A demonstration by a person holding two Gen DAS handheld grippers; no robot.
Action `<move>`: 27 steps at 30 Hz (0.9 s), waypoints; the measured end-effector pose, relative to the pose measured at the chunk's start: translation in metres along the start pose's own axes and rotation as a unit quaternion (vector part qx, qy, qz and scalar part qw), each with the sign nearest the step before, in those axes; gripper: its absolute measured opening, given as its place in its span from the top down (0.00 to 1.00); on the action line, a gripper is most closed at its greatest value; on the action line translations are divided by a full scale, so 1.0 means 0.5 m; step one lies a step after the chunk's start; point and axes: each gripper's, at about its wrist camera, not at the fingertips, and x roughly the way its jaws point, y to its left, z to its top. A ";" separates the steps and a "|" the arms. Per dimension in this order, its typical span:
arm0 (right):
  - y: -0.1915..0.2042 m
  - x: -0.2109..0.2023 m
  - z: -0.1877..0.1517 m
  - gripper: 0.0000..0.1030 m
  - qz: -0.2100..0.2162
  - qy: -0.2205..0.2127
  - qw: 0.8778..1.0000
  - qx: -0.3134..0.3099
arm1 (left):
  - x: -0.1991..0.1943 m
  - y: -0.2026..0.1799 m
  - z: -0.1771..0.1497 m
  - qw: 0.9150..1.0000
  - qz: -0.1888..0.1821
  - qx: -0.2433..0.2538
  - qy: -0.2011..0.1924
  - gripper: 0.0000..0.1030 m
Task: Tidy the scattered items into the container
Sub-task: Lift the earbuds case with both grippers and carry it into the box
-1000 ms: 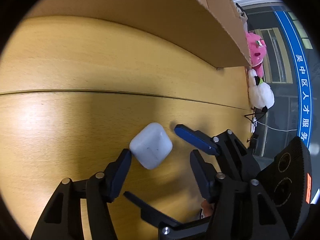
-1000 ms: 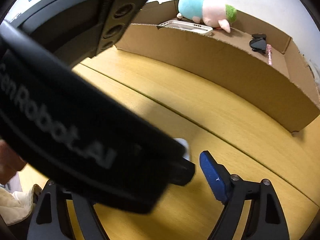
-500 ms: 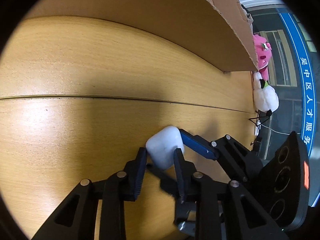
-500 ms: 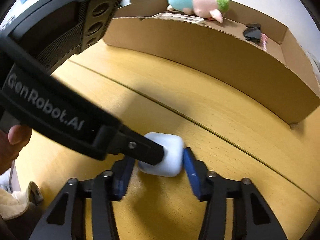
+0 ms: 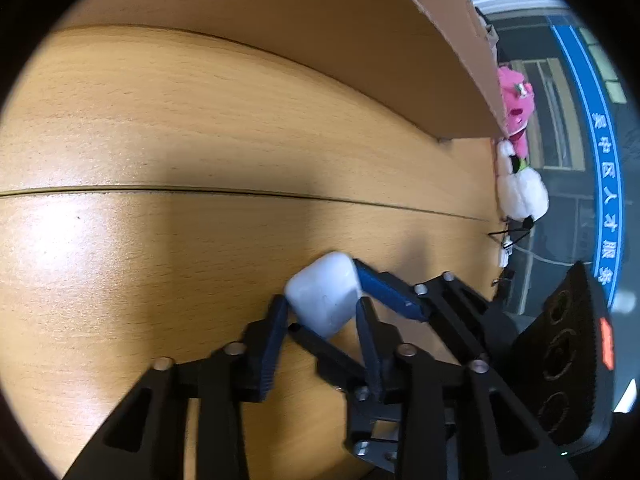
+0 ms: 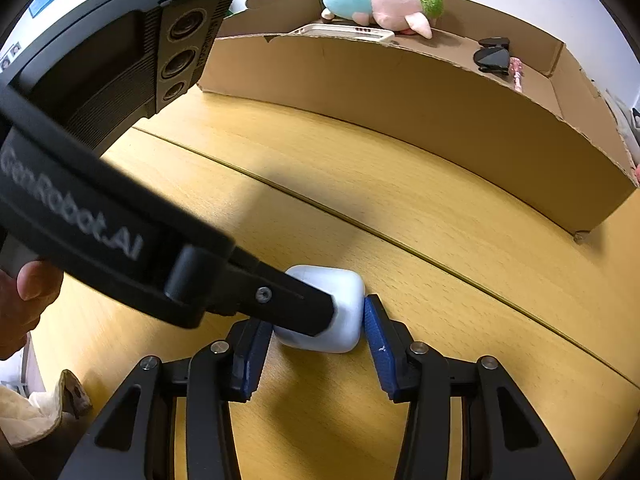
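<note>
A white rounded earbud case (image 5: 324,296) lies on the wooden table, also in the right wrist view (image 6: 344,320). My left gripper (image 5: 320,316) is shut on the case, one finger on each side. My right gripper (image 6: 316,332) is also shut on the same case from another direction, and its blue fingers (image 5: 384,288) touch the case. The cardboard box (image 6: 400,96) stands behind and holds a plush toy (image 6: 380,0), a phone case (image 6: 344,34), sunglasses (image 6: 492,56) and a pink item (image 6: 516,72).
The box wall (image 5: 360,52) runs along the far side in the left wrist view. A pink plush (image 5: 518,108) and a white plush (image 5: 520,192) sit at the table's right end. A table seam (image 5: 240,191) crosses the wood. A hand (image 6: 24,300) holds the left gripper's handle.
Both grippers were open around the case and have closed on it. The left fingers shut first, then the right fingers pressed in against its sides.
</note>
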 end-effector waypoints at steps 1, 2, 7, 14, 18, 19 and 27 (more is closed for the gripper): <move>-0.002 -0.003 0.000 0.52 -0.003 -0.001 1.000 0.002 | -0.004 0.002 -0.001 1.000 -0.009 -0.006 -0.003 0.77; -0.007 -0.009 0.000 0.52 -0.002 -0.004 1.000 0.008 | -0.011 -0.002 -0.002 1.000 -0.016 -0.007 -0.008 0.78; 0.003 -0.065 0.040 0.52 -0.009 -0.041 0.999 0.021 | -0.085 -0.061 0.000 0.999 -0.016 0.025 -0.045 0.79; -0.017 -0.186 0.203 0.52 -0.035 -0.132 0.991 0.016 | -0.274 -0.166 0.070 0.987 -0.017 0.081 -0.135 0.80; 0.016 -0.258 0.269 0.52 -0.043 -0.175 0.984 0.000 | -0.357 -0.207 0.138 0.979 -0.014 0.111 -0.172 0.80; 0.007 -0.260 0.304 0.52 -0.043 -0.182 0.982 -0.003 | -0.370 -0.209 0.157 0.977 -0.013 0.116 -0.178 0.80; -0.042 -0.176 0.446 0.52 -0.043 -0.165 0.985 -0.012 | -0.377 -0.160 0.328 0.979 -0.006 0.112 -0.170 0.80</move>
